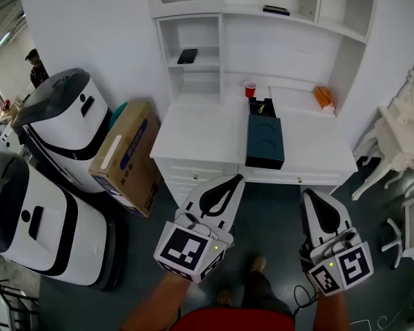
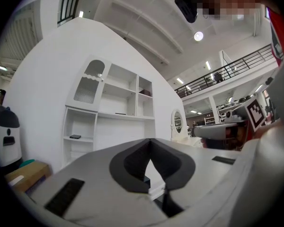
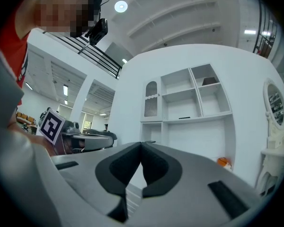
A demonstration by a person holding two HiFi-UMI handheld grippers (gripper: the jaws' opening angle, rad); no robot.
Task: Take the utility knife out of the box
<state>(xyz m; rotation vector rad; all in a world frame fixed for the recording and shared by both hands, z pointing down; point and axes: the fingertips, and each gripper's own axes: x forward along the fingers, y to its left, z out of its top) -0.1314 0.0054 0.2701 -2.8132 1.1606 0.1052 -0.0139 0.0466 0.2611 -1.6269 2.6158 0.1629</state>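
1. Left gripper [image 1: 235,181] was shut tight. Its two jaws met tip to tip, and nothing was between them.
2. Right gripper [image 1: 309,194] was shut the same way, and it held nothing too.
3. Both grippers pointed out in front of the person, side by side. They were over the floor, well short of the white desk [image 1: 193,140].
4. On the desk lay the dark box [image 1: 265,143], close to the front edge, with one short end toward the person.
5. The far end of the box looked open, and a yellow thing [image 1: 261,107] showed inside it. That could be the knife, but it was too small to be sure.
6. Just behind the box stood a red cup [image 1: 250,89]. An orange thing [image 1: 323,97] lay further off to the right.
7. A brown cardboard box [image 1: 126,158] leaned on the floor left of the desk, next to two big white machines [image 1: 62,126].
8. I think the job had hardly begun. No gripper touched the box, and the yellow thing sat inside.
9. Almost all of it was left to do. The grippers had to get to the desk, open the jaws, close them on the knife and lift it out of the box. One gripper might need to hold the box so it would not slide.
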